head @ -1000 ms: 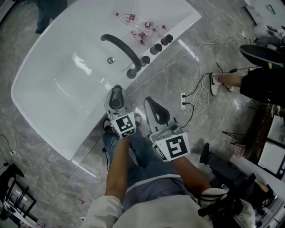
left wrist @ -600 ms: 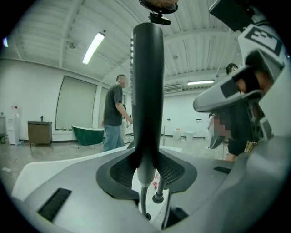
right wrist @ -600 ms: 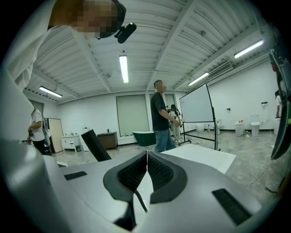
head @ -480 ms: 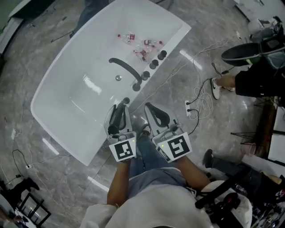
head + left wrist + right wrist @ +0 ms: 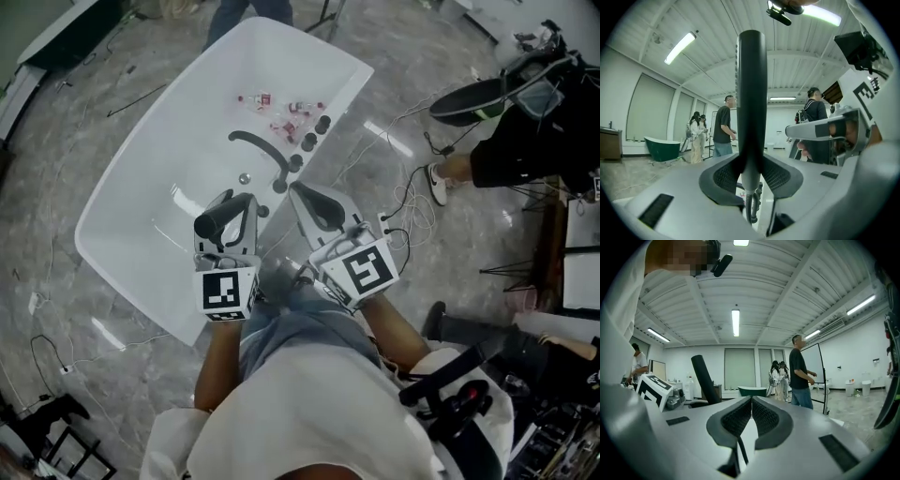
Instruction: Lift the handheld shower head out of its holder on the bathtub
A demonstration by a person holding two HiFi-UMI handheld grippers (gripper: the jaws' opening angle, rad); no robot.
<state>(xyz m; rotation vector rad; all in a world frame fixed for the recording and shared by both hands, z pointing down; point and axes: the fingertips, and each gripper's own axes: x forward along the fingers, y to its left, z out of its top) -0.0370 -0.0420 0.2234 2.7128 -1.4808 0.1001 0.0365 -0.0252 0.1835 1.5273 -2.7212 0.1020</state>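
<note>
Along bathtub (image 5: 131, 220) rim: spout (image 5: 265, 150), knobs (image 5: 315, 126), bottles (image 5: 279, 105)

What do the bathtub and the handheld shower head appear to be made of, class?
Bathtub: glossy white, probably acrylic or enamel; bright light reflections show on its smooth wall.
Handheld shower head: matt black, either plastic or coated metal, I cannot tell which; it shows only a dull sheen.

In the head view the shower head (image 5: 217, 220) shows only its dark end; the rest is hidden inside the left tool (image 5: 230, 220). In the left gripper view its hose (image 5: 750, 206) runs out of sight beneath the jaws. The bottles (image 5: 281, 108) on the bathtub (image 5: 131, 197) rim are too small to read. A bystander (image 5: 520, 150) is cut off at the right edge.
</note>
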